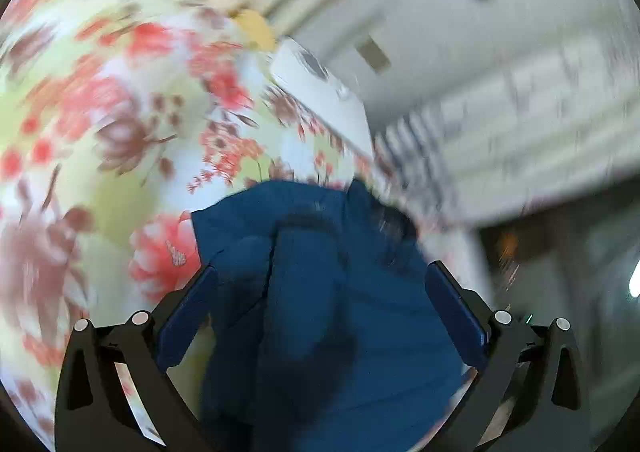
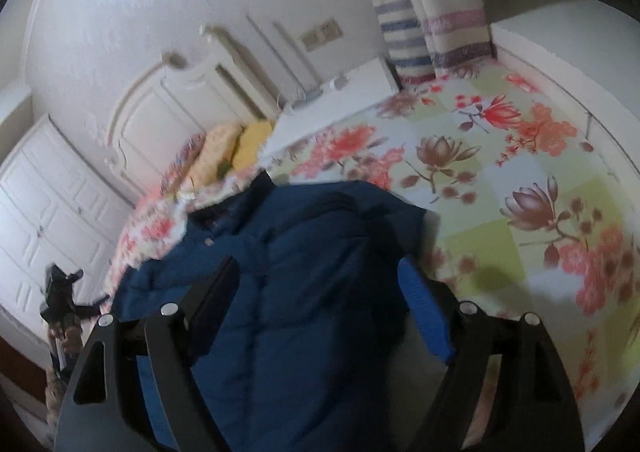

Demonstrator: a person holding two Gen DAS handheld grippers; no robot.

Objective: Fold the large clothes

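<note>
A dark blue padded jacket (image 2: 304, 276) lies bunched on a bed with a floral sheet (image 2: 520, 180). In the left wrist view the jacket (image 1: 320, 292) fills the space between the fingers of my left gripper (image 1: 320, 272), whose jaws stand wide apart; the view is blurred by motion. My right gripper (image 2: 320, 272) is also open wide, its fingers on either side of the jacket's bulk. I cannot tell whether either gripper touches the cloth.
A white headboard (image 2: 168, 108) and a white wardrobe (image 2: 48, 204) stand behind the bed. Yellow and patterned pillows (image 2: 236, 148) lie at the head. A white bedside cabinet (image 2: 344, 92) and rolled striped rugs (image 2: 420, 12) stand at the far side.
</note>
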